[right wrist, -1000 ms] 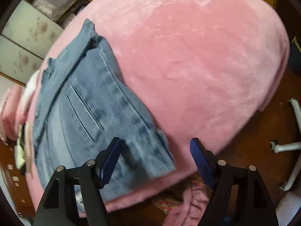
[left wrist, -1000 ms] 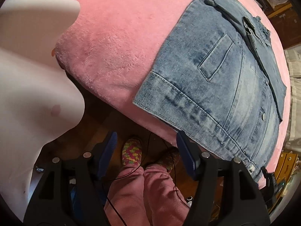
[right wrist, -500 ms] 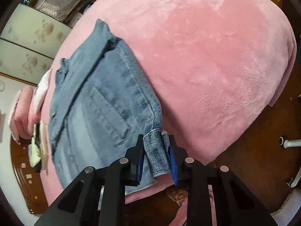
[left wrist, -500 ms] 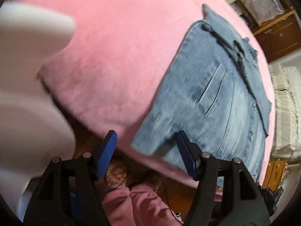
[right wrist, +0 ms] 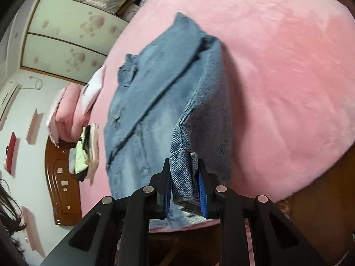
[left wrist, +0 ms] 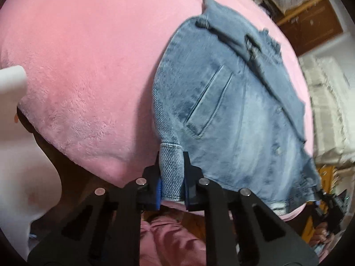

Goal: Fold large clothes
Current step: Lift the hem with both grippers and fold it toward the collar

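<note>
So the denim jacket (left wrist: 233, 110) lies on the pink blanket (left wrist: 88, 66), near its front edge, with both hem corners pulled up off it. The left gripper (left wrist: 172, 177) has one hem corner between its pads, jaws closing on it. The right gripper (right wrist: 184, 184) is clamped on the other corner, jaws also closing, denim bunched between the blue pads.

The left view gets the welt pocket (left wrist: 208, 104), the person's pink trousers (left wrist: 173, 239) below, and a hand (left wrist: 319, 235) on the right gripper at the lower right. The right view instead catches a wardrobe (right wrist: 66, 37) with flower prints, a pink pillow (right wrist: 66, 110), a small stack of clothes (right wrist: 86, 150) at the blanket's far edge, and a wooden headboard (right wrist: 60, 177). No readable writing or labels in either view.
</note>
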A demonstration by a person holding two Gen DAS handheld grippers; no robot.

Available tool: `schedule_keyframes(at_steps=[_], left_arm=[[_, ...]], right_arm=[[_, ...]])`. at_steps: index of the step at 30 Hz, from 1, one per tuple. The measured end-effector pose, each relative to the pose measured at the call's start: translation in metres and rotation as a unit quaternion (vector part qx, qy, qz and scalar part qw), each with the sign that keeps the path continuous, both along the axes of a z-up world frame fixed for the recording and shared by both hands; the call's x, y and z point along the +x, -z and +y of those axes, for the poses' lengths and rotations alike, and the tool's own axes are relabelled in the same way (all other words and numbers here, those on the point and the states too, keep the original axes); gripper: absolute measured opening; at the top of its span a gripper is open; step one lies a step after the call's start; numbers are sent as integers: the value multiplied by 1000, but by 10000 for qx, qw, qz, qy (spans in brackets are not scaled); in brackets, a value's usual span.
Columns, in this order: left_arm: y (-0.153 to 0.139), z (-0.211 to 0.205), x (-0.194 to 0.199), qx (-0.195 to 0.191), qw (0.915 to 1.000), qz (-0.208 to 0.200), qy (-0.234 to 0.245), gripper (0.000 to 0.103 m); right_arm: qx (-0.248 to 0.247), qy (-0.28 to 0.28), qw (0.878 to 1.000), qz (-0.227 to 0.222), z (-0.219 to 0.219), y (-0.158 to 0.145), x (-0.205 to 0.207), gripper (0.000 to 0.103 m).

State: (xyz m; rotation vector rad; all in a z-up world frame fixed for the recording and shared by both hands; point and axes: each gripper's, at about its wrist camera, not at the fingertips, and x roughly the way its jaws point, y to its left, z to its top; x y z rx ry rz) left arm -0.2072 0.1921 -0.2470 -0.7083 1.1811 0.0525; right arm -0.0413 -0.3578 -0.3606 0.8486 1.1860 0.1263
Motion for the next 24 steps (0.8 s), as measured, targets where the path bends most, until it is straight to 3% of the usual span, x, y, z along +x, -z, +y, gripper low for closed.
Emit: schedule_keyframes(at_steps=[6,8,10,17,20,24], left_arm=[[-61,-3,13,-837,9947,-565,-209,9],[-87,-4,26,-1370,9876,-681,-355,9],[-116,-3,41,-1641,9825,-799,-368,9],[-207,17,124,-1639,9736,-1541,-389,9],[-225,26,168,-1616,9724,-1609,-485,8],[-229,26,234,-1454,9763,-1465,-644,8]], right_arm=[[556,317,9976,-272,25,-40,24,17],[782,502,9948,-416,29,-63,36,16],[943,695,9916,-546,30,-85,48,15],[949,1232,9812,-1141,11,-163,115,14],[707,1274,9822,-1184,3,-185,153,14],[479,1172,9834,-1298,-4,-199,207,14]])
